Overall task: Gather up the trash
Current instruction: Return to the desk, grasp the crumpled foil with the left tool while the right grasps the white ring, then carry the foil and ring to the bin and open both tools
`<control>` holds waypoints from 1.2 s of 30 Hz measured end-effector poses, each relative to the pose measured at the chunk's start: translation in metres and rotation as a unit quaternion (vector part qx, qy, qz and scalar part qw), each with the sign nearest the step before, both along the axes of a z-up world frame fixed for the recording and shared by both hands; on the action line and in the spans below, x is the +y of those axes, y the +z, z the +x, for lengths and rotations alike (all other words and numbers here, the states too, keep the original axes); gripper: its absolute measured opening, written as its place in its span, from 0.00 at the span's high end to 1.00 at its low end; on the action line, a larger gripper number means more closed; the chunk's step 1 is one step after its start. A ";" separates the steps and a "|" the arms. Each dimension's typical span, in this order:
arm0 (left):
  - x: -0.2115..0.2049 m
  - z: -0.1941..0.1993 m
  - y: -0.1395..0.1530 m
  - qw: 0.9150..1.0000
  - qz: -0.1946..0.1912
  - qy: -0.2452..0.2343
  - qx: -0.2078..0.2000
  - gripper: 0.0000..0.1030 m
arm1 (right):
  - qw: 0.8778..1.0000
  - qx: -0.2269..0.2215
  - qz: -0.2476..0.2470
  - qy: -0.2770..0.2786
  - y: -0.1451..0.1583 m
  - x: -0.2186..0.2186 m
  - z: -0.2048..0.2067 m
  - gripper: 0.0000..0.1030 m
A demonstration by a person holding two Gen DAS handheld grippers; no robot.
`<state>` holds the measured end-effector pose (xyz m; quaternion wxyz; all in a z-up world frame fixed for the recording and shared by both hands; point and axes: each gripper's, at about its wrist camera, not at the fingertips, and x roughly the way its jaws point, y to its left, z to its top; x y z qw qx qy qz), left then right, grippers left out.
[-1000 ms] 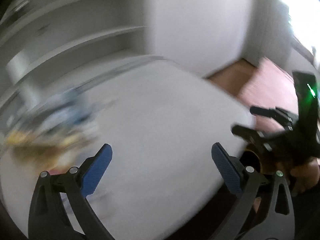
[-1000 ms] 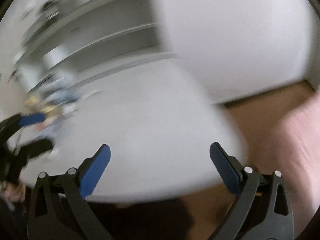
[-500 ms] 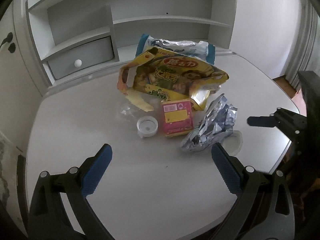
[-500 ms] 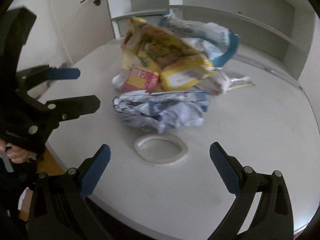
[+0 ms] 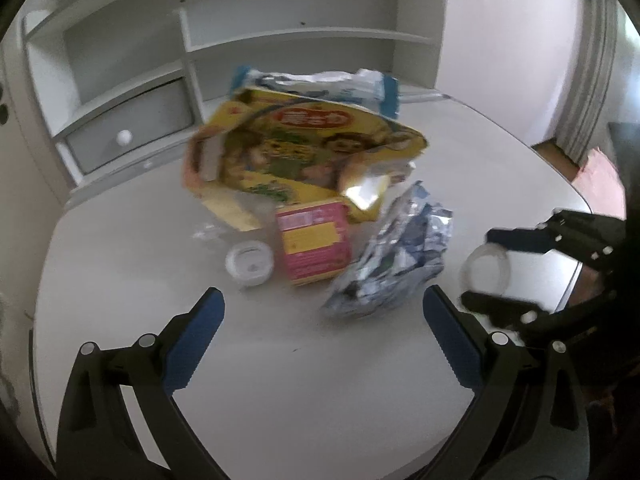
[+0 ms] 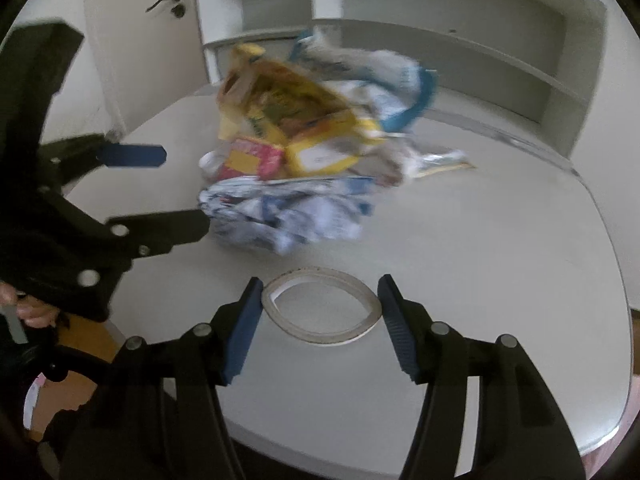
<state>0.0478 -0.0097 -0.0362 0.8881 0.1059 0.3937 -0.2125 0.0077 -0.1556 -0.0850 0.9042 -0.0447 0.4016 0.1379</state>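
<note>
A pile of trash lies on the white round table [image 5: 280,380]: a yellow snack bag [image 5: 308,148], a blue-and-white bag [image 5: 320,84] behind it, a pink carton [image 5: 314,244], a crumpled foil wrapper [image 5: 396,256] and a white cap [image 5: 250,266]. A white ring [image 6: 320,338] lies flat near the table's edge. My right gripper [image 6: 320,282] straddles the ring, its jaws closing, blue pads right at the rim on both sides. My left gripper [image 5: 320,294] hovers open in front of the pile with nothing between its fingers.
A white shelf unit [image 5: 312,36] with a small grey drawer [image 5: 132,132] stands behind the table. A door [image 6: 136,40] is at the left in the right wrist view. Wooden floor [image 5: 556,156] shows past the table's right edge. A hand [image 6: 32,314] holds the left gripper.
Both views swung from a blurred sweep onto the pile. My right gripper moved up to the white ring and narrowed around it. My left gripper came a little closer to the pile.
</note>
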 end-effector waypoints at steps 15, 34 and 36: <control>-0.050 -0.004 -0.019 0.998 0.044 -0.041 -0.007 0.32 | 0.998 -0.009 0.023 -0.061 0.006 -0.068 -0.029 0.43; -0.197 -0.052 0.035 0.983 -0.015 -0.181 -0.023 0.34 | 0.954 -0.044 0.058 -0.290 0.018 -0.239 -0.107 0.43; -0.235 -0.060 0.033 0.976 -0.025 -0.217 -0.016 0.34 | 0.933 -0.044 0.063 -0.351 0.011 -0.280 -0.136 0.44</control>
